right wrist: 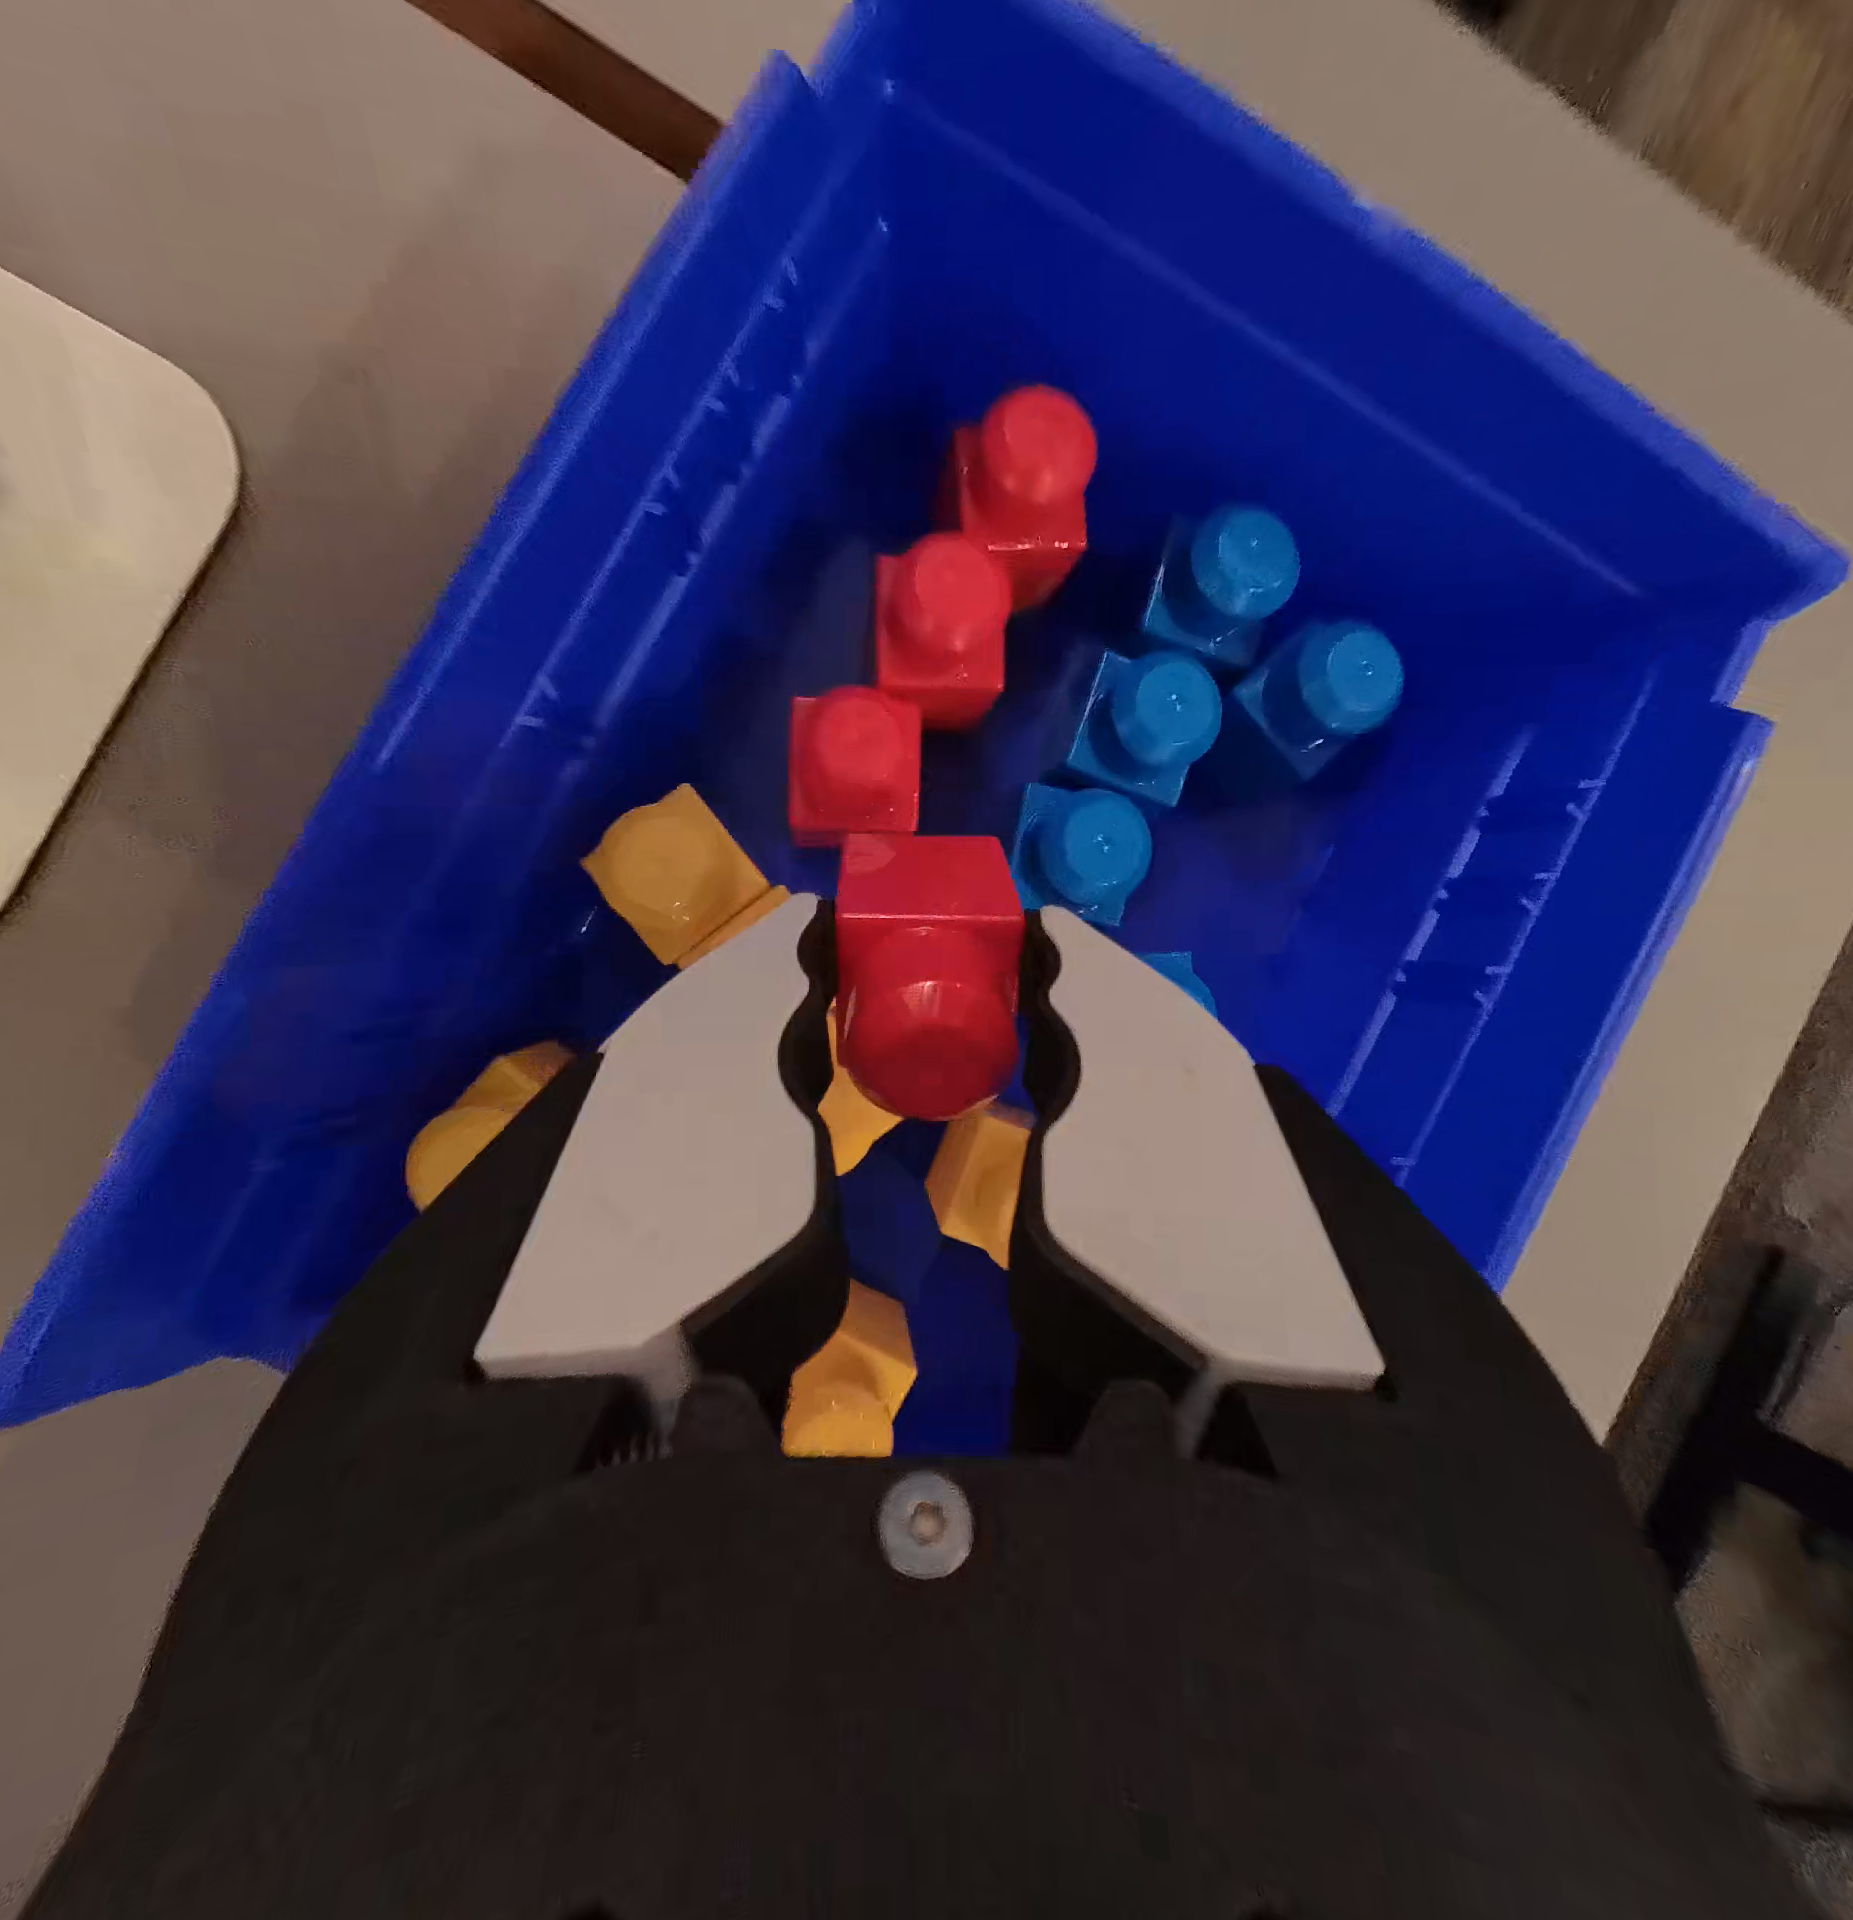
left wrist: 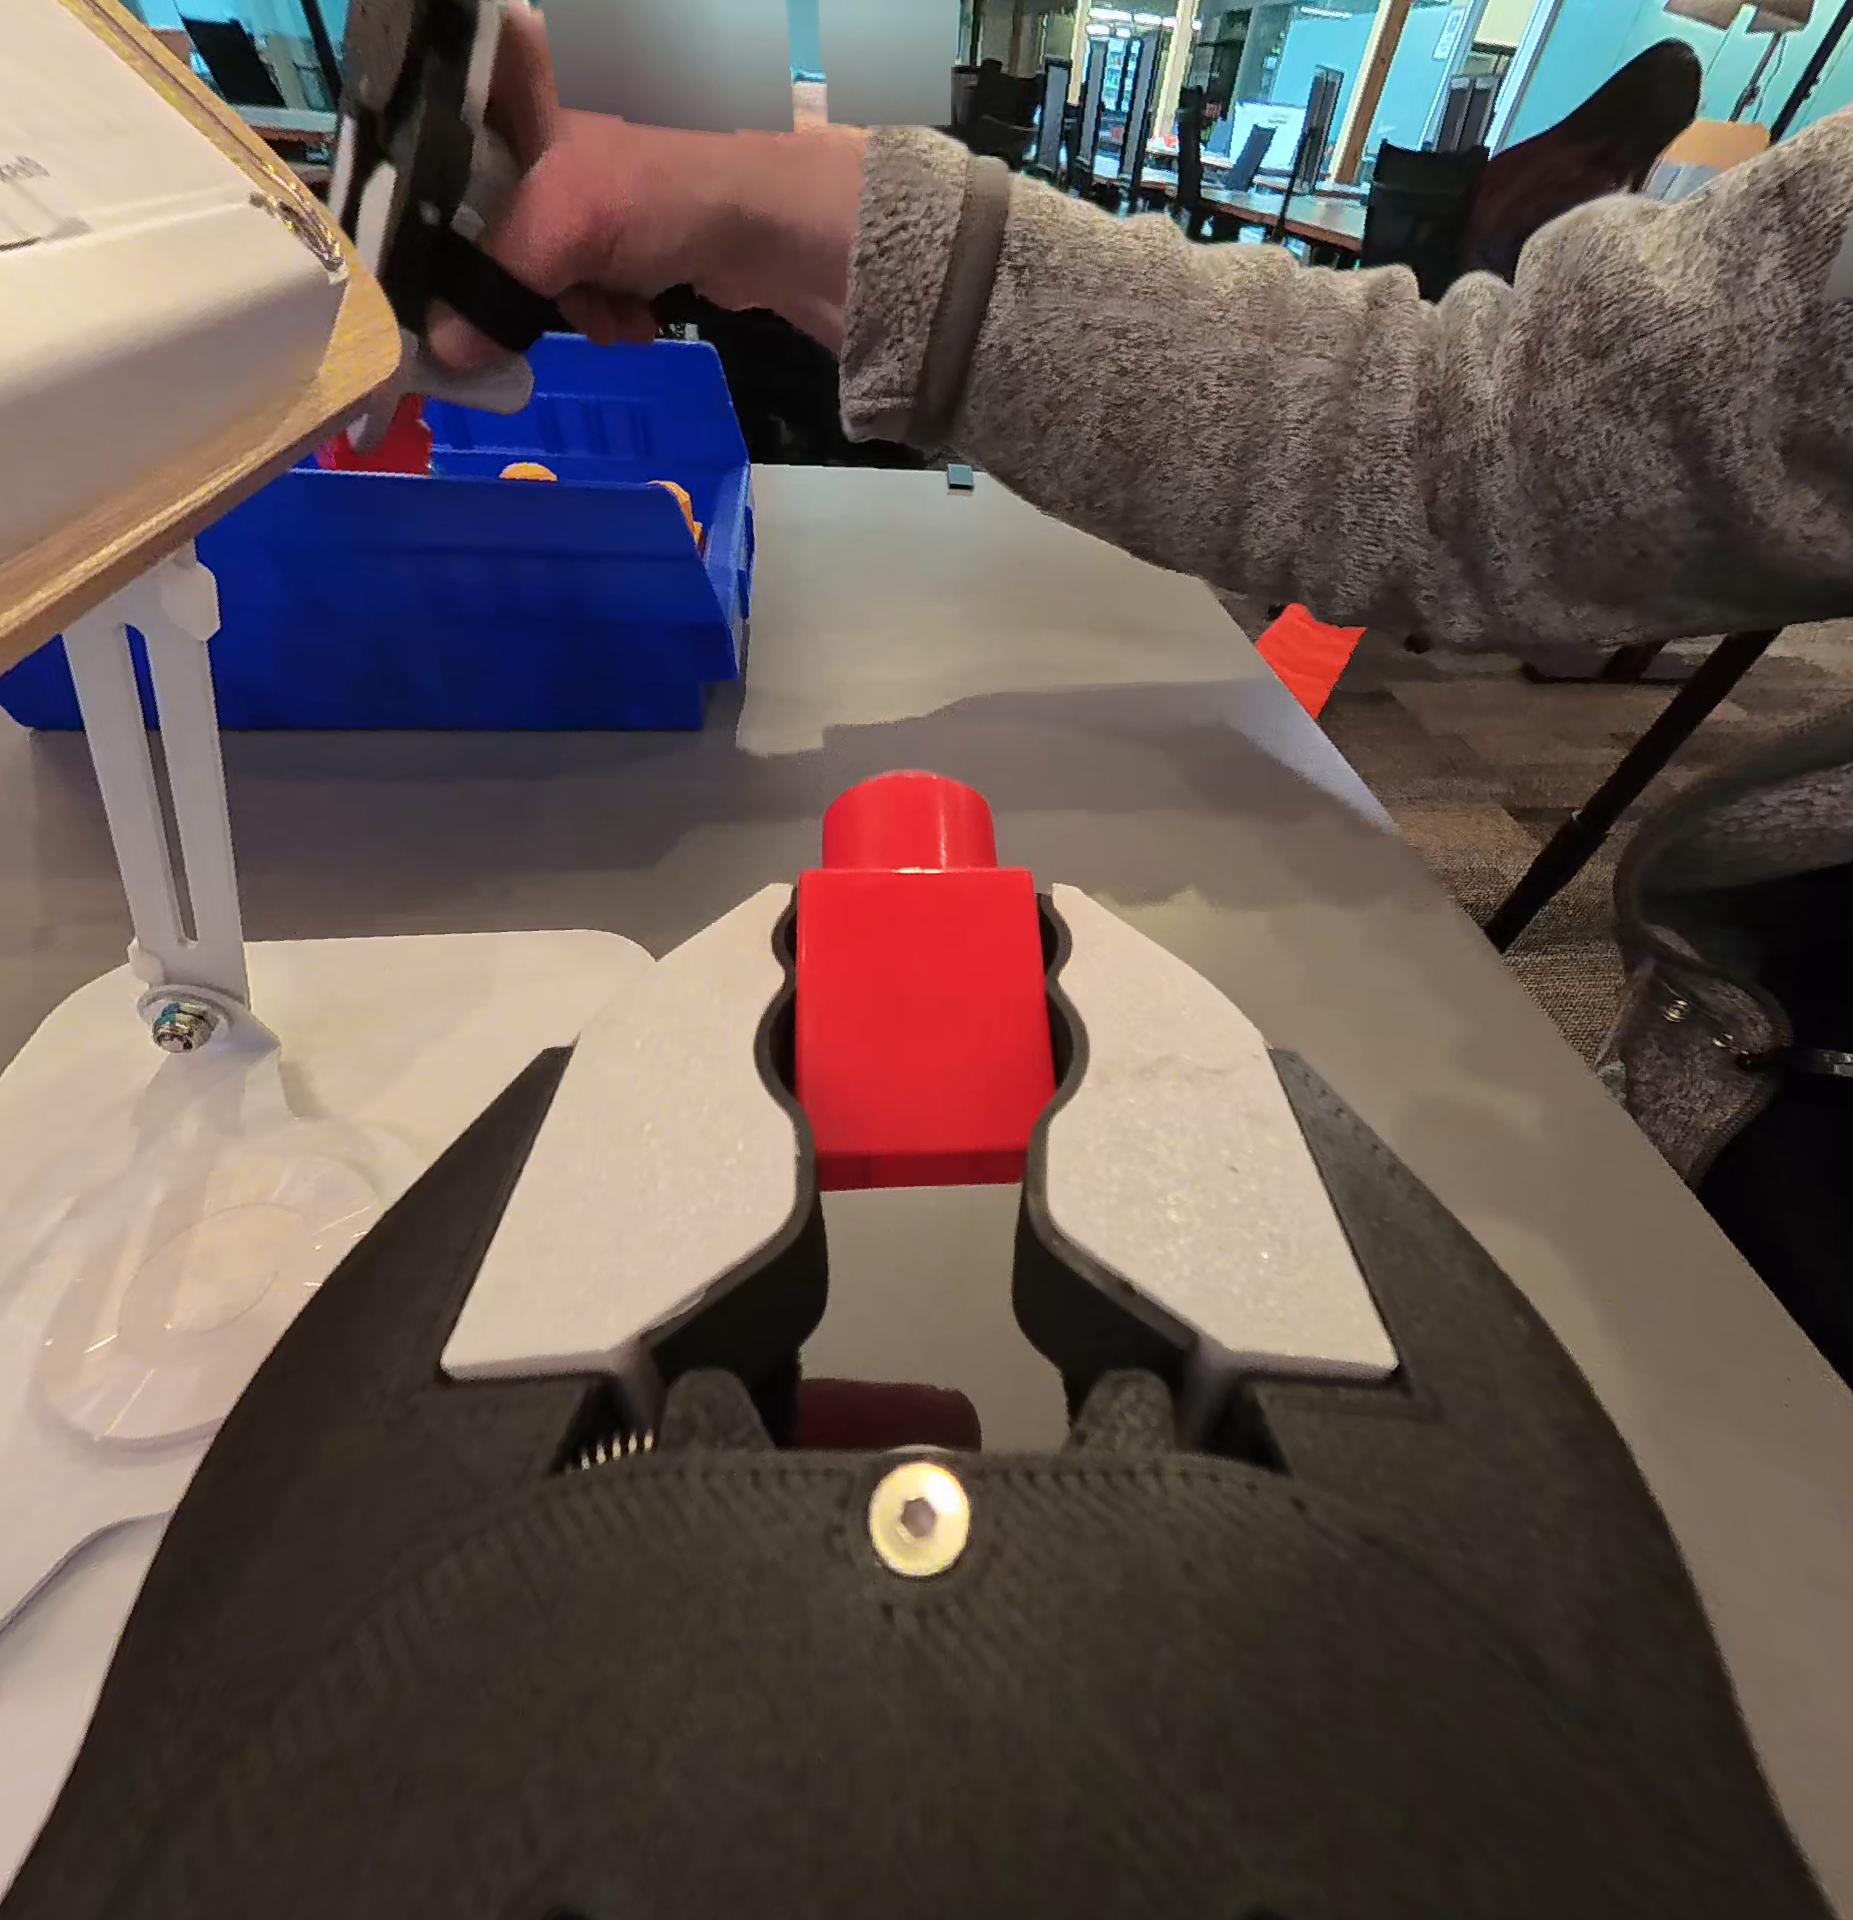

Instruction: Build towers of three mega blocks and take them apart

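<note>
In the left wrist view my left gripper [left wrist: 922,914] is shut on a red mega block [left wrist: 922,1029], stud pointing away, held just above the grey table [left wrist: 1005,644]. In the right wrist view my right gripper [right wrist: 927,925] is shut on another red mega block [right wrist: 927,966], stud toward the camera, held above the blue bin [right wrist: 1317,416]. Inside the bin stand three red blocks [right wrist: 943,634], several blue blocks [right wrist: 1161,717] and several yellow blocks [right wrist: 673,862]. The right gripper also shows in the left wrist view [left wrist: 423,208], held by a hand over the blue bin [left wrist: 465,603].
A white stand [left wrist: 163,790] on a white base plate [left wrist: 402,997] carries a slanted wooden board [left wrist: 174,520] at the left. A grey sleeve [left wrist: 1369,416] reaches across the table's far side. The table edge runs along the right, with carpet and chair legs beyond.
</note>
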A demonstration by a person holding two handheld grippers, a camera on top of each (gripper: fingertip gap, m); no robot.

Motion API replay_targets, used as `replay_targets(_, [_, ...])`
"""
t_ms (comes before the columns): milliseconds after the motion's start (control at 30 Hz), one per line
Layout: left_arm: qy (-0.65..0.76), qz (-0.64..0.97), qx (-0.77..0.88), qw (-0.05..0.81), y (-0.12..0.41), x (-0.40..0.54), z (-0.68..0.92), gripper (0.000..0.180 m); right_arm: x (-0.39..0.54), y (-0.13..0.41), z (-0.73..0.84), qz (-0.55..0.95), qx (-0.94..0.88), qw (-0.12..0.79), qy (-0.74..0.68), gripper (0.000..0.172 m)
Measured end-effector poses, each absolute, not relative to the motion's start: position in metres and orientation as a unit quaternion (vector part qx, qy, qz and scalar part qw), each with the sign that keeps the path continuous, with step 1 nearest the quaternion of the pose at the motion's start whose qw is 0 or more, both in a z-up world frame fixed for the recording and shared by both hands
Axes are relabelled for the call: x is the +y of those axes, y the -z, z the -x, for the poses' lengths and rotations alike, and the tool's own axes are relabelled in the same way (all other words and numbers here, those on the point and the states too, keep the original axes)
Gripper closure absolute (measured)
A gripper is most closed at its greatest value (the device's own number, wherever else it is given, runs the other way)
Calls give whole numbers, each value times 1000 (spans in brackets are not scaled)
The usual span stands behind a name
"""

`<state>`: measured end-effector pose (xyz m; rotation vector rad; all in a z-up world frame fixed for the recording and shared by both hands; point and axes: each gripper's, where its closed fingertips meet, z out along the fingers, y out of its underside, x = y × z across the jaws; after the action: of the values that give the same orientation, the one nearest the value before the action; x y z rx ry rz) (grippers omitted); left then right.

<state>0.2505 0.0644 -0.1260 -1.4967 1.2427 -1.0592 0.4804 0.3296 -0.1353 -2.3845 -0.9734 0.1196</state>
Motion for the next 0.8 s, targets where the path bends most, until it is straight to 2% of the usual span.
replay_targets(400, [430,608,503,439,131,66,-252,140,333,185,-476,920,-364,139,-42,137])
replay_targets(633, [431,609,504,436,133,66,-253,140,339,191,-461,917,-376,124,-39,137])
replay_targets(700, [431,609,504,435,133,66,-253,140,340,192,-464,917,-382,114,-22,121])
replay_targets(800, [431,609,505,435,133,66,-253,140,342,187,-463,916,-383,120,-19,113])
